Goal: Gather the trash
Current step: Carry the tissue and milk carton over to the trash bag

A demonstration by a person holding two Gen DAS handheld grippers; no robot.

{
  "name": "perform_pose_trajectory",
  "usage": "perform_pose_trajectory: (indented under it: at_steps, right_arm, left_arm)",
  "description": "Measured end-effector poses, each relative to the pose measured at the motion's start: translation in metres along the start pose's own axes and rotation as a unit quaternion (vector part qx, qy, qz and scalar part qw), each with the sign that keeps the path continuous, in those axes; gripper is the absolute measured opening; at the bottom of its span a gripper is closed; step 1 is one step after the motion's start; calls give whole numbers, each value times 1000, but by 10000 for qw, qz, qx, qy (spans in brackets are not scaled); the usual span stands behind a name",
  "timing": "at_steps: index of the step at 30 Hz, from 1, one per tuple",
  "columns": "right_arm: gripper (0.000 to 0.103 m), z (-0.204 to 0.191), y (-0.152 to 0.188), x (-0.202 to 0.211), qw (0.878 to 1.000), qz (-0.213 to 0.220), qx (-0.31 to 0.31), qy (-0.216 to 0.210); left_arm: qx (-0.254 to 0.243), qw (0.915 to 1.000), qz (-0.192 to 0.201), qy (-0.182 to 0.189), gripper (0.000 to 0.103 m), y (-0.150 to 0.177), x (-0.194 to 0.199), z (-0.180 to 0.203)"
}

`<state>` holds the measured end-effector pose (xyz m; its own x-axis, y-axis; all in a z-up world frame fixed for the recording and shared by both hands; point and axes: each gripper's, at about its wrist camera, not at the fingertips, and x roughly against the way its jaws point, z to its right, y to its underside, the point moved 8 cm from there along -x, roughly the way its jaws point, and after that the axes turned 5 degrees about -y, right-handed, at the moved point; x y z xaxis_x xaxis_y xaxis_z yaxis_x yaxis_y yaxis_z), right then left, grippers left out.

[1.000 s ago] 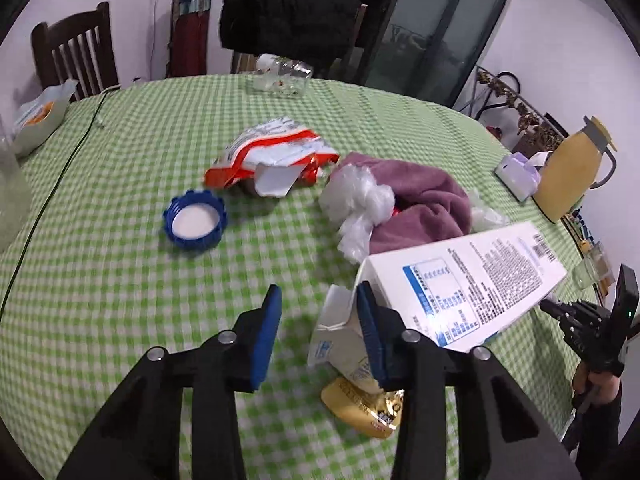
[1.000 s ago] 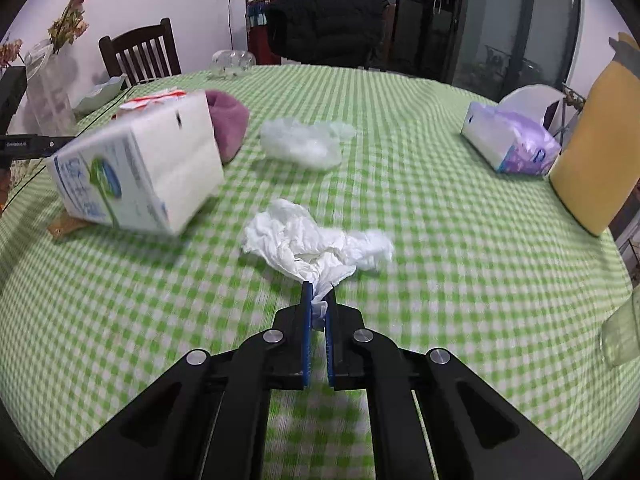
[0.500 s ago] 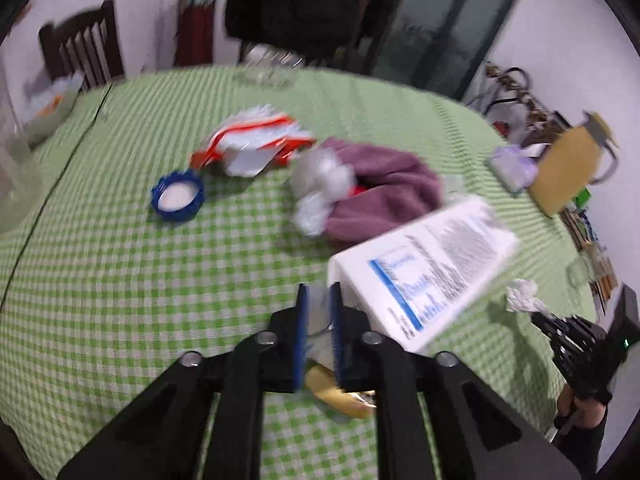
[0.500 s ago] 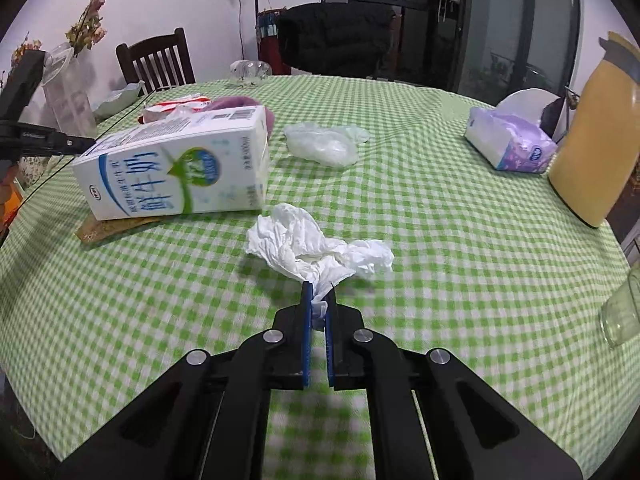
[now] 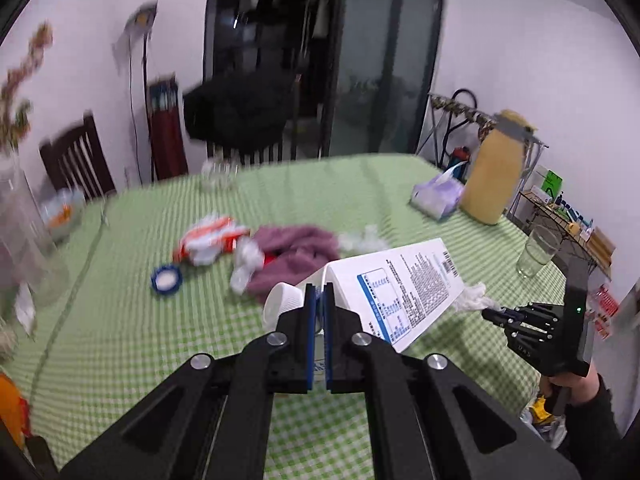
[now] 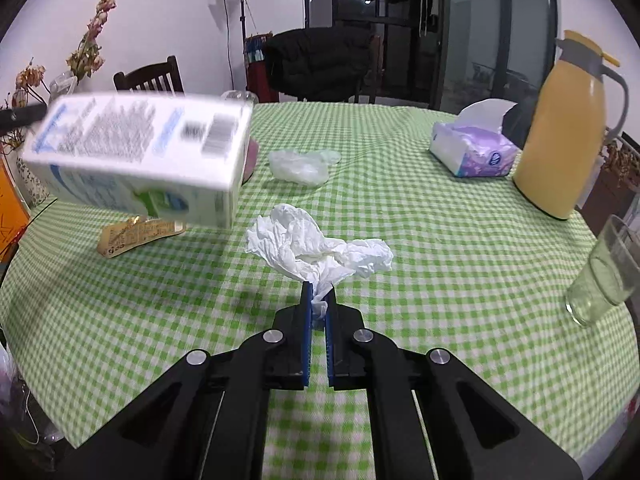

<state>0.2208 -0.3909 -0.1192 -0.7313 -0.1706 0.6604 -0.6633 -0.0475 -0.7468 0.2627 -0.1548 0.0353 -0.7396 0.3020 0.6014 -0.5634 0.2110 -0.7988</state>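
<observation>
1. The milk carton [image 5: 400, 288] hung in the air above the table, lying on its side, its folded top seam pinched between the pressed-together jaws of the left gripper [image 5: 318, 300]; its white screw cap [image 5: 282, 306] stuck out just left of the blue pads.
2. Seen from the right wrist, the same carton [image 6: 136, 156] was blurred and floated clear of the cloth at the left, barcode side up.
3. The right gripper [image 6: 319, 304] had its jaws squeezed on the twisted tail of a crumpled white tissue [image 6: 316, 250], whose bulk fanned out ahead of the fingertips, above the cloth.
4. In the left wrist view that gripper [image 5: 490, 314] showed at the right edge, a person's hand [image 5: 568, 390] in a dark sleeve gripping its handle, the tissue [image 5: 472, 294] at its tip just beside the carton's far end.
5. Beneath the lifted carton a gold foil wrapper [image 6: 140, 234] lay flat on the green-and-white checked tablecloth [image 6: 440, 260].
6. Further out lay a clear plastic bag [image 6: 300, 164], a purple cloth [image 5: 294, 254], a red-and-white wrapper [image 5: 210, 240] and a blue lid [image 5: 166, 279].
7. Toward the right side of the table stood a purple tissue pack [image 6: 472, 154], a yellow thermos jug [image 6: 560, 132] and a drinking glass [image 6: 604, 272] near the edge.
8. A chair draped with a black jacket [image 6: 320, 64] stood behind the table.
</observation>
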Motion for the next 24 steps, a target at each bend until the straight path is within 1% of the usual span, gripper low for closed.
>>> perform_pose_trajectory:
  at_steps: [3, 7, 10, 13, 15, 16, 18, 21, 24]
  right_arm:
    - [6, 3, 4, 17, 9999, 100, -10, 73]
    - [6, 15, 15, 46, 9995, 206, -55, 217]
    - [6, 35, 31, 71, 9992, 212, -98, 333]
    - [6, 60, 52, 92, 9988, 94, -239, 422]
    - [6, 88, 76, 113, 9975, -35, -461, 530]
    - [6, 101, 86, 124, 9965, -60, -550, 627]
    - [6, 127, 108, 148, 9932, -118, -730, 898]
    - [6, 165, 148, 186, 9857, -195, -1069, 1290]
    - [6, 200, 190, 219, 9757, -244, -1446, 1631]
  left_arm:
    - [-92, 9998, 173, 61, 0, -4, 20, 15]
    - [-166, 9994, 201, 226, 0, 0, 35, 35]
    - [-203, 9987, 206, 409, 0, 7, 43, 60]
    - [-353, 9967, 130, 723, 0, 20, 46, 97]
    - [-630, 9922, 86, 1075, 0, 30, 47, 137]
    - [-740, 9900, 61, 1197, 0, 34, 47, 151]
    - [-1023, 9825, -43, 1555, 0, 42, 46, 192]
    - [-1404, 9722, -47, 1876, 0, 52, 44, 249]
    - [-1617, 9626, -67, 2173, 0, 63, 43, 294]
